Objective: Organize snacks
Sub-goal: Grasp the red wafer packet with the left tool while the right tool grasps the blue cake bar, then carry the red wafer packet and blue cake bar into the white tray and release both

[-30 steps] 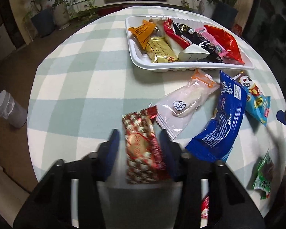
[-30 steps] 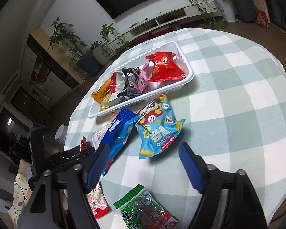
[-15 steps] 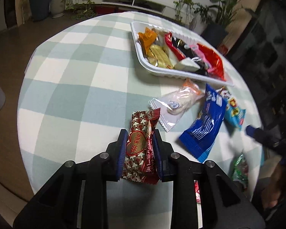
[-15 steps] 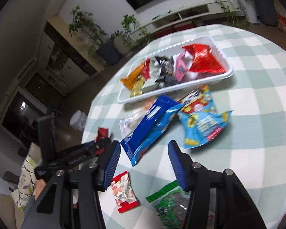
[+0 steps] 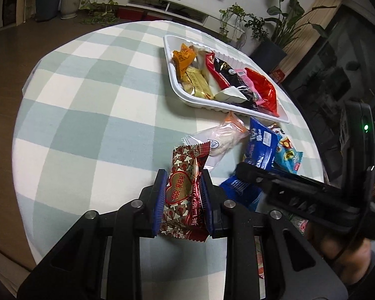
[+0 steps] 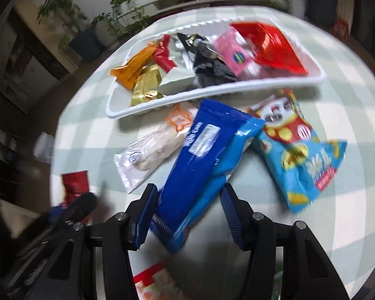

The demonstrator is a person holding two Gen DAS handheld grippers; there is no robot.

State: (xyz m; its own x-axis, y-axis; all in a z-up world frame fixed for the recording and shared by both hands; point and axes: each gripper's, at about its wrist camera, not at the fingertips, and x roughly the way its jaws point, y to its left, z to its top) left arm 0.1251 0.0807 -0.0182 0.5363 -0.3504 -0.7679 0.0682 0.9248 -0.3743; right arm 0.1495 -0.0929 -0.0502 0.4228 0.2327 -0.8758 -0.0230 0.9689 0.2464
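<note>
Lifted clear of the checked tablecloth (image 5: 92,115) since a second ago, the red-and-gold heart-printed snack packet (image 5: 185,192) now stands upright, clenched between the blue pads of the left gripper (image 5: 183,201), whose jaws have just finished closing on it. Over the same second the right gripper (image 6: 187,215) has swung in over the long blue snack packet (image 6: 202,165); its jaws have been narrowing and now straddle the packet's near end, the left pad at or against the wrapper, the right pad standing apart from it, so the packet lies between them without being squeezed. From the left wrist view the right gripper's black body (image 5: 312,195) crosses the lower right, a hand (image 5: 337,247) under it, above the blue packet (image 5: 260,150). Beside the blue packet lie a clear-wrapped pale pastry with an orange end (image 6: 155,147) on one side and a light-blue cartoon-printed chip bag (image 6: 300,152) on the other, partly tucked under it. Beyond them the white tray (image 6: 212,92) holds an orange packet (image 6: 132,67), a gold one (image 6: 145,85), red, white, black and pink wrappers and a large red bag (image 6: 270,47). A red-and-white packet (image 6: 152,282) shows blurred at the near edge of the round table
</note>
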